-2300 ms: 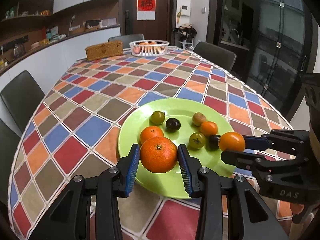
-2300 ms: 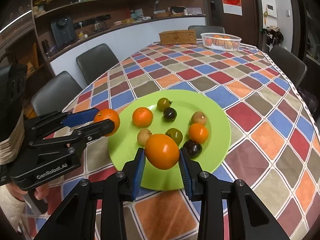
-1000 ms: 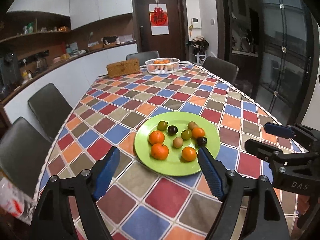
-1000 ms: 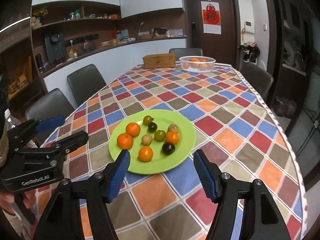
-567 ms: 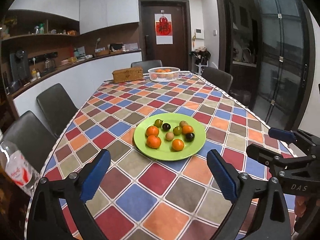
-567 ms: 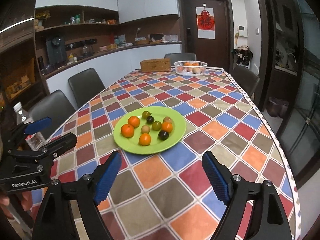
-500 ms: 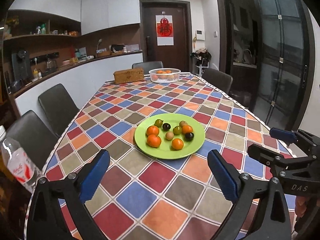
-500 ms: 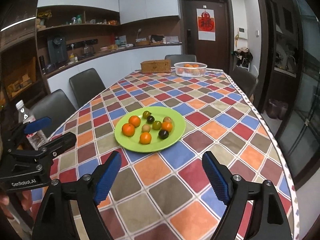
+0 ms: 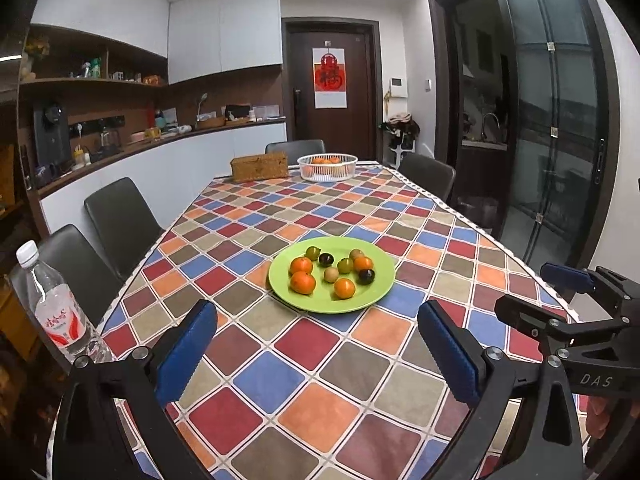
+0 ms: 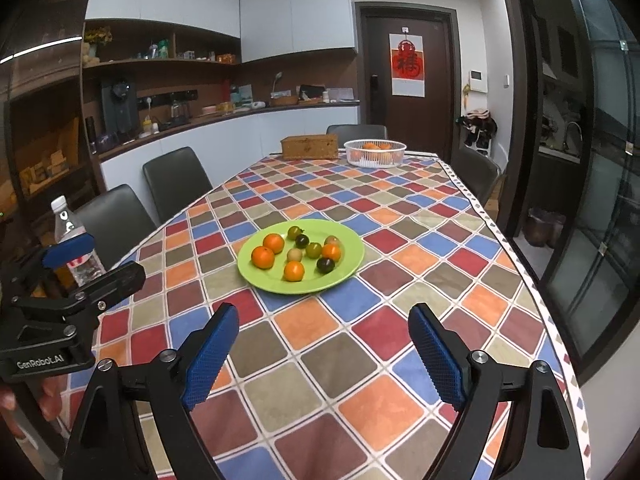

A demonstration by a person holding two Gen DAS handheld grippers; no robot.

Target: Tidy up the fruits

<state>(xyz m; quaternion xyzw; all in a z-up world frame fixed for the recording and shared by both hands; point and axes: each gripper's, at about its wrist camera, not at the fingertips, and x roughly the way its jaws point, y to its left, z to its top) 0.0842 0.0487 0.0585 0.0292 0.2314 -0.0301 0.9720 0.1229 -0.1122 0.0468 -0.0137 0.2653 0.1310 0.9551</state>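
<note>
Dining-room light falls on a long table under a checked tablecloth [image 9: 304, 364] of red, blue, orange and brown squares, with dark chairs along its sides.

Low at the near end, the left gripper [image 9: 316, 350] is spread wide, its blue pads [image 9: 186, 350] well apart with nothing between them, only cloth showing in the gap. To its right the right gripper [image 10: 324, 354] is spread just as wide and holds nothing; its blue pads [image 10: 438, 360] frame bare tablecloth. Each gripper also shows at the edge of the other's view, black-framed and raised above the near table edge.

Beyond both grippers, well apart from them and near the middle of the table, a green plate [image 9: 360, 300] lies flat on the cloth. On it sit three oranges: one at near left [image 9: 302, 282], one just behind it [image 9: 301, 265] and one at near right [image 9: 344, 287]. A smaller orange fruit [image 9: 363, 263] lies at the far right of the plate, with a dark fruit [image 9: 366, 276] just in front of it. Another dark fruit [image 9: 326, 259], two greenish ones [image 9: 312, 252] and two tan ones fill the plate's centre and far side.

A clear water bottle [image 9: 56, 308] stands upright at the near left, beside the table's edge. At the far end a white basket [image 9: 327, 168] holds more oranges, with a woven brown box [image 9: 259, 166] just to its left. Behind them is a dark door with a red hanging.
</note>
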